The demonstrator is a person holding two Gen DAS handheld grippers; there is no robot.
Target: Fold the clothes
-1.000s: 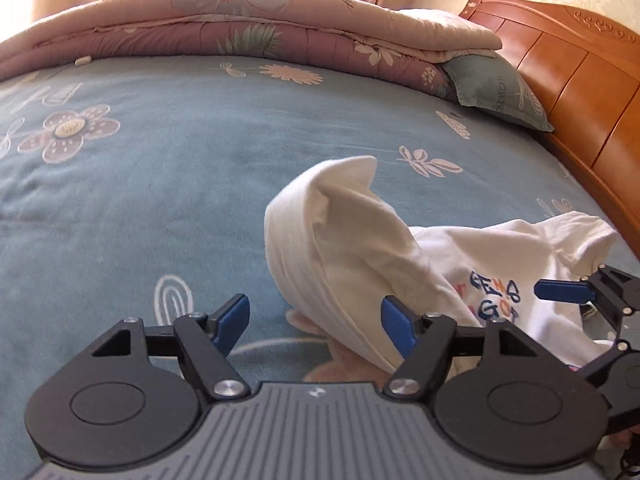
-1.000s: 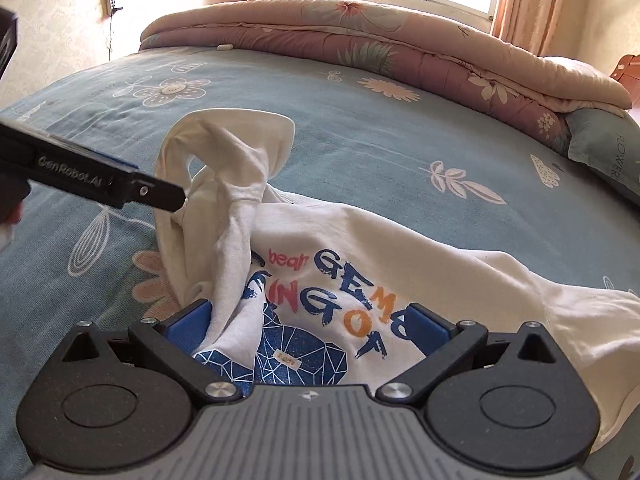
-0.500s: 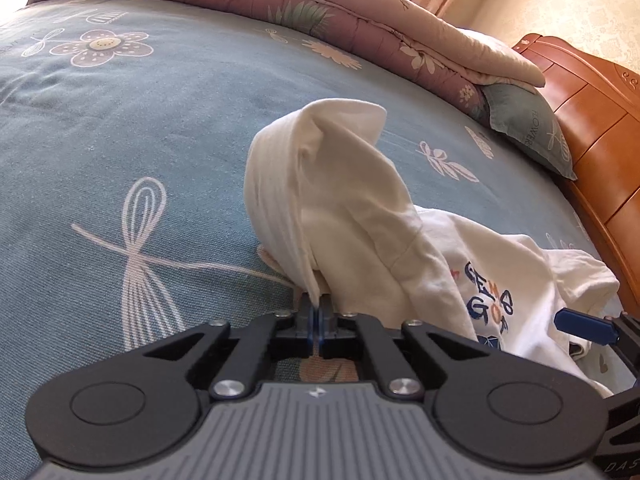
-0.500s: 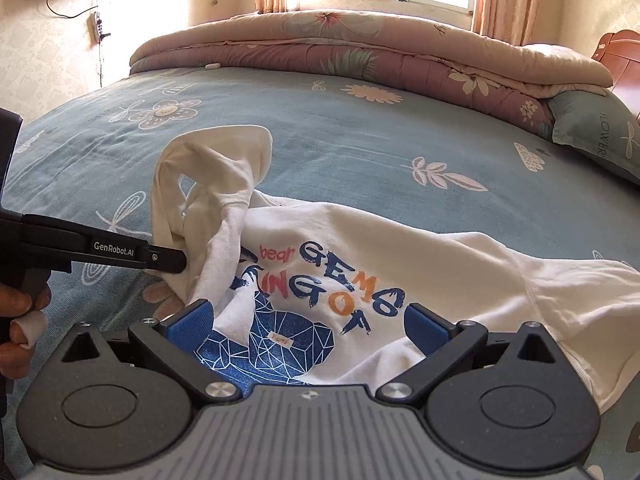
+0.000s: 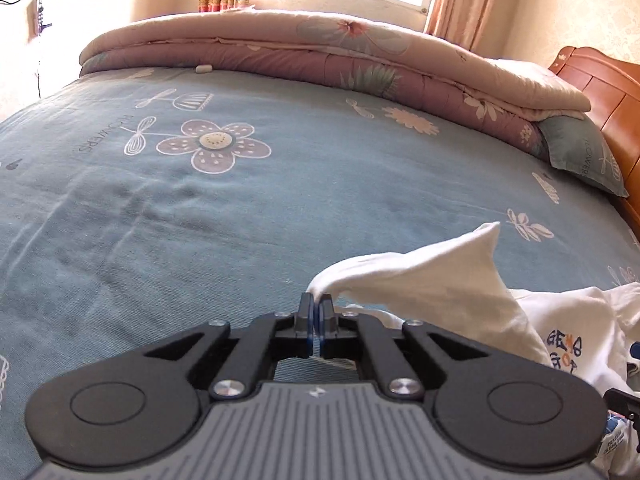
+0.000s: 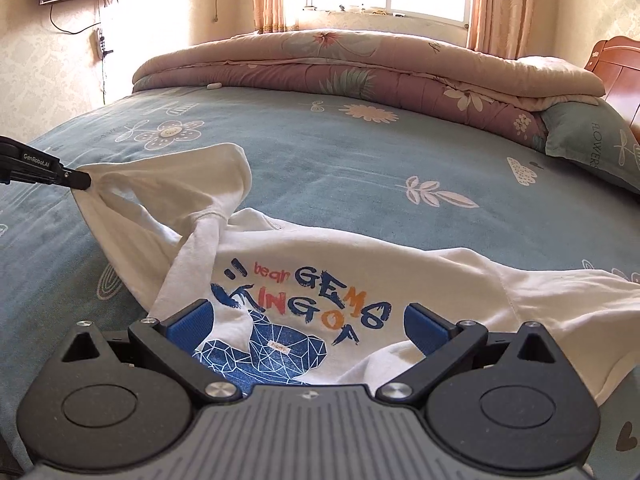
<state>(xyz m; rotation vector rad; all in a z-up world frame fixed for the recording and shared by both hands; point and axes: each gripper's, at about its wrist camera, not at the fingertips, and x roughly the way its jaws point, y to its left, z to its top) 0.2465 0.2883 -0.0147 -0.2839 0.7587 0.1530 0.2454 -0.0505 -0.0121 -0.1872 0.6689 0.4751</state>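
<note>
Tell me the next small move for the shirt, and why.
Probably draw the left tongs further out to the left to spread the shirt. They are shut on a pinched edge, and the cloth near them lies bunched and twisted on the bed. The right tongs are open over the print.

The white cotton T-shirt (image 6: 400,264) carries a chest print: small orange "bear", then "GEMS" in dark blue, and below it "KING OF" in mixed blue and orange letters, above a blue faceted graphic whose tiny label is too small to read. The black arm of the left gripper (image 6: 82,179) bears "GenRobot.AI" in white. The blue floral bedsheet (image 5: 200,220) has "FLOWERS" printed beside a flower; the blue-green pillow (image 6: 592,140) also reads "FLOWERS".
</note>
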